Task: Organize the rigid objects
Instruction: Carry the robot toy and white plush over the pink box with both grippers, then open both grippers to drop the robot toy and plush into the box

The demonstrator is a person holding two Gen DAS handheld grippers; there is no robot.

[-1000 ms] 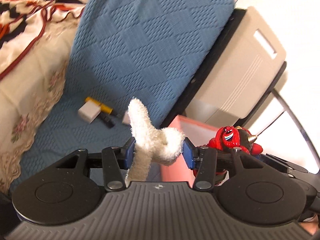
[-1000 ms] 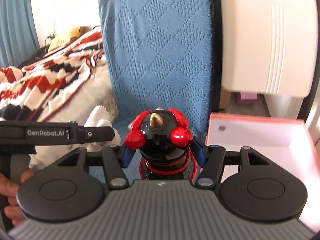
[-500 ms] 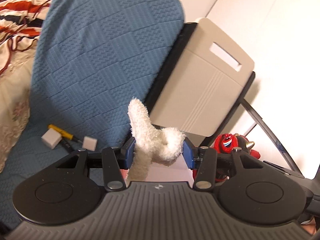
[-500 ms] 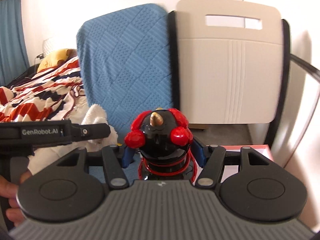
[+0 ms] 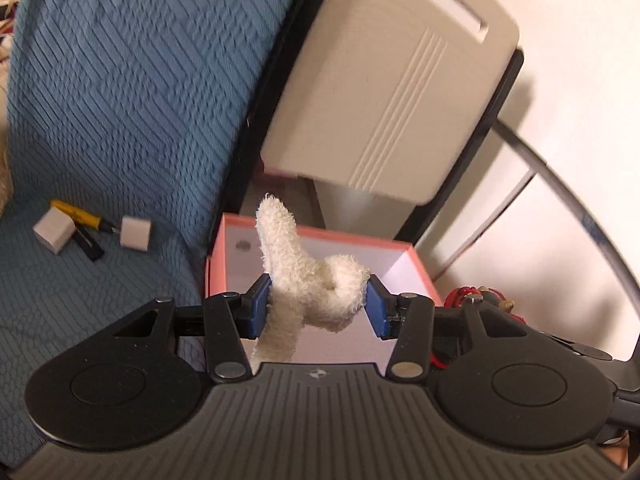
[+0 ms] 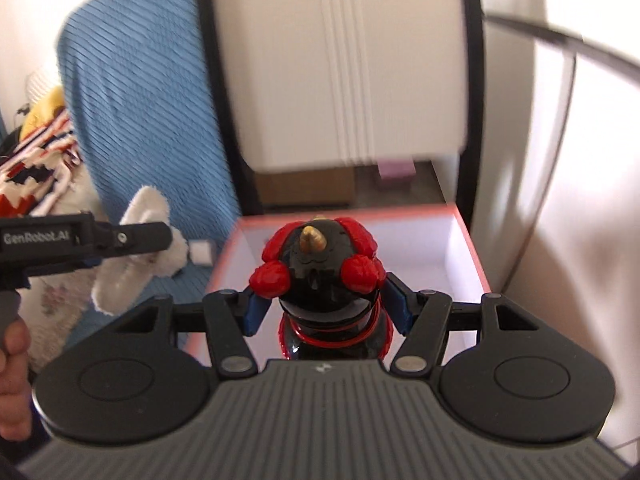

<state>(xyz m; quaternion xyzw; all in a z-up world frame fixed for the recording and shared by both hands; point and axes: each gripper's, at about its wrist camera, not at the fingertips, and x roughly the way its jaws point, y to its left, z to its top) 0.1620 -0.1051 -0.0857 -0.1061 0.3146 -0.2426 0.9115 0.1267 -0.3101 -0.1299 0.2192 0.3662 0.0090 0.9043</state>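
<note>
Carrying step: my left hand-held gripper (image 5: 316,306) clamps a white plush toy (image 5: 310,284), right hand-held gripper (image 6: 326,306) clamps a red-black figure (image 6: 320,276), both over the pink box (image 6: 474,248); next I lower and release

Cream fluffy toy (image 5: 316,284) between blue pads (image 5: 258,308), and beyond it a box (image 5: 320,238) pink outside, white within. Figure (image 6: 320,280) is glossy black with red fists and a gold horn. Blue diamond-weave cover (image 5: 128,80), beige chair back (image 5: 392,92), white blocks (image 5: 135,233), yellow-and-black tool (image 5: 78,213).
</note>
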